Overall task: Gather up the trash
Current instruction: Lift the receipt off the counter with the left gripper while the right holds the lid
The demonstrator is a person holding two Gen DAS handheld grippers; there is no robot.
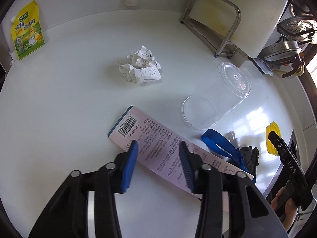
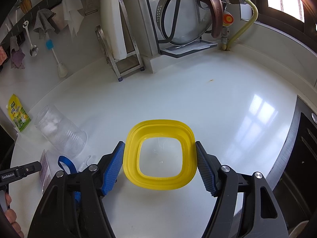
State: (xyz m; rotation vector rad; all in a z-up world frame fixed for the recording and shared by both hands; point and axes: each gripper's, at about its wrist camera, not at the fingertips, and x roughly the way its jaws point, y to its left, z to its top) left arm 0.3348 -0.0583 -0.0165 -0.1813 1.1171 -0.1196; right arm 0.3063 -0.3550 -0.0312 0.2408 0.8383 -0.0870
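My left gripper (image 1: 158, 145) is open above a long pink paper card with a barcode (image 1: 158, 146) lying flat on the white counter (image 1: 59, 109). A crumpled checked paper (image 1: 139, 65) lies further back. A clear plastic cup (image 1: 216, 97) lies on its side to the right, also in the right wrist view (image 2: 61, 132). A blue ribbon loop (image 1: 220, 144) and a dark scrap (image 1: 250, 156) lie beside the card. My right gripper (image 2: 159, 144) is shut on a yellow square container (image 2: 160, 154), one pad touching each side, over the counter.
A yellow seasoning pouch (image 1: 26, 31) leans on the back wall. A metal rack with a white cutting board (image 1: 227, 15) and a pot-lid rack (image 2: 184, 15) stand at the back. A dark stove (image 2: 301, 158) borders the counter on the right. Utensils and cloths (image 2: 43, 23) hang on the wall.
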